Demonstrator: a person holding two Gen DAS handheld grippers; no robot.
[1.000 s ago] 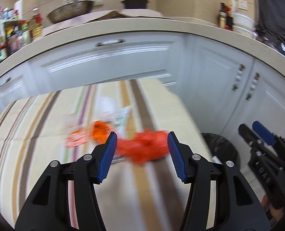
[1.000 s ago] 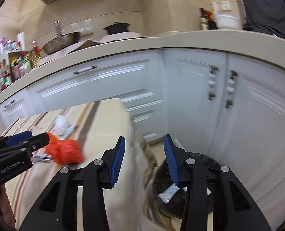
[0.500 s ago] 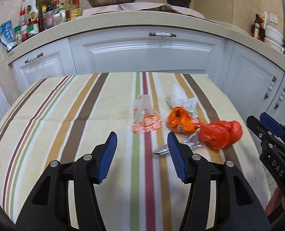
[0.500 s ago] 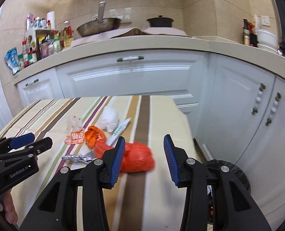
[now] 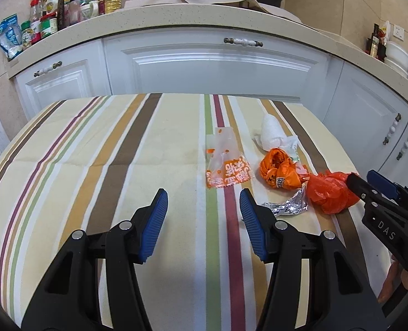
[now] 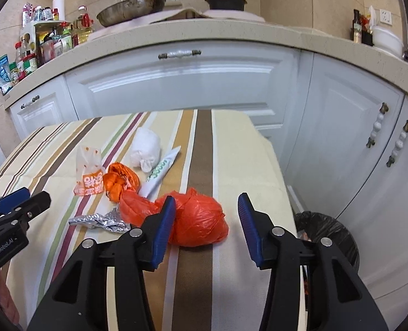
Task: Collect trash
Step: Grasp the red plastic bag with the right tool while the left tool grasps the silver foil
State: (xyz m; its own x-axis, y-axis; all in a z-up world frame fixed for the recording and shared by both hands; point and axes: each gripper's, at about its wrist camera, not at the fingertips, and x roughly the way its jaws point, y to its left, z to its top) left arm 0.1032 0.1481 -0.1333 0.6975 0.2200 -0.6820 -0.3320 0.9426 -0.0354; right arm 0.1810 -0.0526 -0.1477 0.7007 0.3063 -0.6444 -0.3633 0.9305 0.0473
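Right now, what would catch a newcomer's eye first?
A cluster of bright trash on the striped tablecloth: a red bag nearest the open right gripper, an orange bag, and crumpled foil. A black-lined bin waits beside the table's right edge.

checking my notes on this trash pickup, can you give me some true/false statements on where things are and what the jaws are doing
1. Both grippers have open jaws, holding nothing. True.
2. The red plastic bag is already in the bin. False: it lies on the striped tablecloth.
3. The right gripper is nearest the red bag. True.
4. The foil scrap lies on the counter. False: it is on the tablecloth beside the red bag.
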